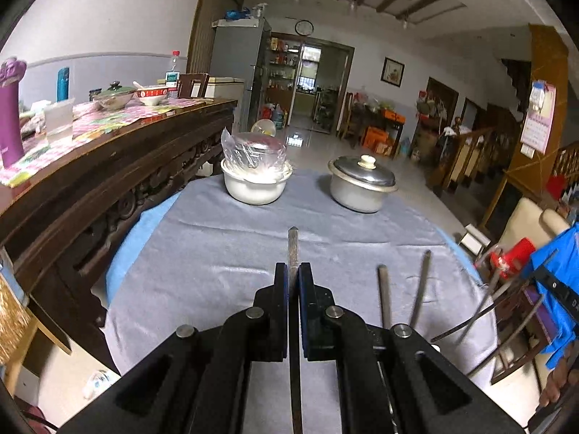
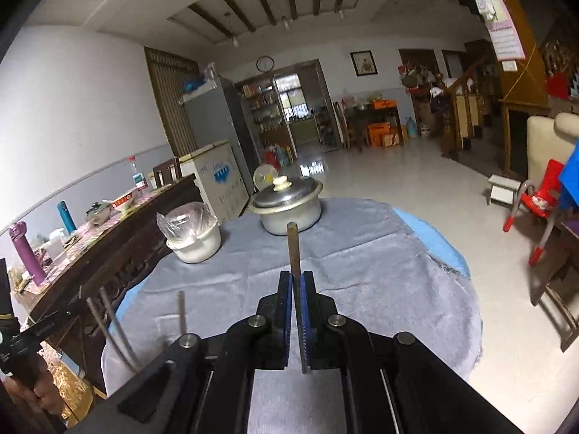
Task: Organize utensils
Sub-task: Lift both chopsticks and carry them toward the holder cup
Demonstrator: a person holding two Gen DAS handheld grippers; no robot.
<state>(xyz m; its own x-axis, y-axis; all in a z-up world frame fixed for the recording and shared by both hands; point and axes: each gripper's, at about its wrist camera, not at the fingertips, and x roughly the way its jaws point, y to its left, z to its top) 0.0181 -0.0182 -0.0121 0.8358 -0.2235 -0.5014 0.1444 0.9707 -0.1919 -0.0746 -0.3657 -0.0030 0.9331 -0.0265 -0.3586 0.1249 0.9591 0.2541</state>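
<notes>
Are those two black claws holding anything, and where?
Yes. Each holds a thin metal utensil: the left gripper clamps one partway along its handle, the right gripper another likewise. Their working ends are unseen.

You've got a lidded metal pot [image 1: 362,185] and plastic-covered white bowl [image 1: 255,184] well apart on the grey cloth [image 1: 217,253]; purple flask [image 1: 11,115] on the sideboard [image 1: 108,166].

Grey cloth [image 1: 224,253] over the tabletop, matt and slightly napped, frayed along the edge. Lidded pot [image 1: 362,184] of dull brushed metal with a pale glossy knob. White bowl [image 1: 253,188] of smooth glazed look, topped by crinkled clear plastic film [image 1: 249,152]. Thin utensil handle [image 1: 293,249] of worn matt metal between smooth black plastic pads of the left tool [image 1: 292,282]. Dark carved wood sideboard [image 1: 119,181], glossy. Shiny tiled floor [image 2: 398,170].
</notes>
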